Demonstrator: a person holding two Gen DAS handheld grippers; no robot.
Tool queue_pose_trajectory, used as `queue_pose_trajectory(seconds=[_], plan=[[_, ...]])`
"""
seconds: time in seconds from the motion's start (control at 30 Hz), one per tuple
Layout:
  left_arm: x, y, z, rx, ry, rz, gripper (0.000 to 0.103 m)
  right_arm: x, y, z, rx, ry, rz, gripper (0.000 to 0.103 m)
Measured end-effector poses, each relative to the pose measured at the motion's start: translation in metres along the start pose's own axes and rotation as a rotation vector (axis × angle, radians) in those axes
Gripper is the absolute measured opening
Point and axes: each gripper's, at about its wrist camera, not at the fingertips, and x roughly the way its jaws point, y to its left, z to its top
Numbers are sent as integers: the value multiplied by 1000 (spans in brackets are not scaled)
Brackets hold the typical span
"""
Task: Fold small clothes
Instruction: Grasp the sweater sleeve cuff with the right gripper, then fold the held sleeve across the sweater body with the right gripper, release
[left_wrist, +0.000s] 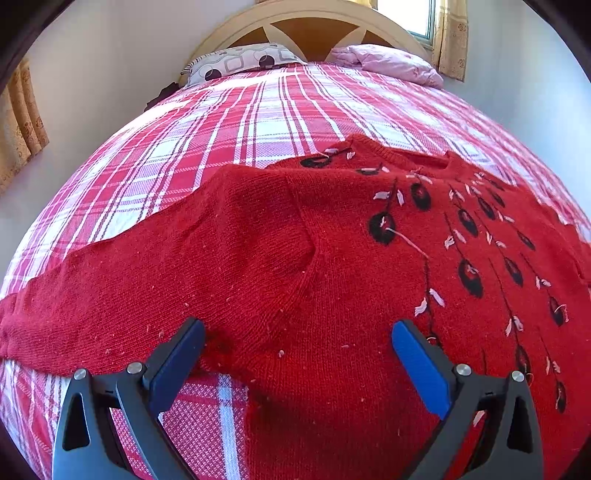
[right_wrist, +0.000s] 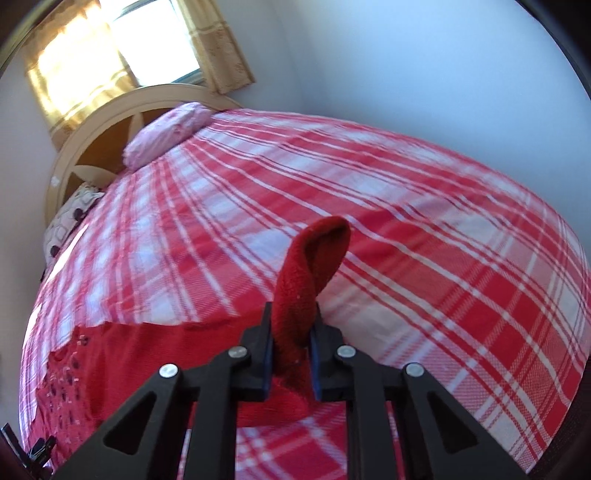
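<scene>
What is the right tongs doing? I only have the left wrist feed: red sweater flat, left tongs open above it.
Observer: The right tongs is shut on a fold of the red sweater, likely a sleeve end.
Operator: Lifted or flat?
Observer: Lifted. The pinched fold stands up above the plaid bedspread.
Operator: Rest of the garment in that view?
Observer: Yes, the embroidered body lies flat at lower left.
Operator: Left tongs touching cloth?
Observer: Cannot tell; the left tongs is open over the sweater's underarm area.
</scene>
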Motion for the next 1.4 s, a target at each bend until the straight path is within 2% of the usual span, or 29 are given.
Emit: queue_pose_trajectory(seconds=[0.17,0.4,0.63,0.87,1.03,1.13,1.17,1.2,1.3,1.4], plan=[[-13,8,1,-51,-48,-35,102,-15,63,10,-117,-19,87,18],[-31,13,-3,-93,-77,-89,102,-23,151,-3,-286,-7,204,18],[-49,8,-2,-81,-111,-128,102,-24,233,-38,-431,31,331,18],[-53,-1,-1,-66,-100,-183,102,-5,293,-98,-548,113,410,18],[-53,-13,1,-45,-83,-243,102,16,312,-137,-610,184,439,18],[-51,-20,4,-46,-65,-286,102,27,312,-155,-635,226,454,28],[-50,-24,5,-44,-57,-295,102,28,311,-160,-640,248,469,44],[-50,-28,5,-37,-52,-305,102,28,307,-165,-640,272,490,55],[-47,-46,7,-12,-30,-357,102,17,288,-165,-641,243,503,56],[-44,-71,10,11,-8,-427,102,3,260,-154,-620,178,469,59]])
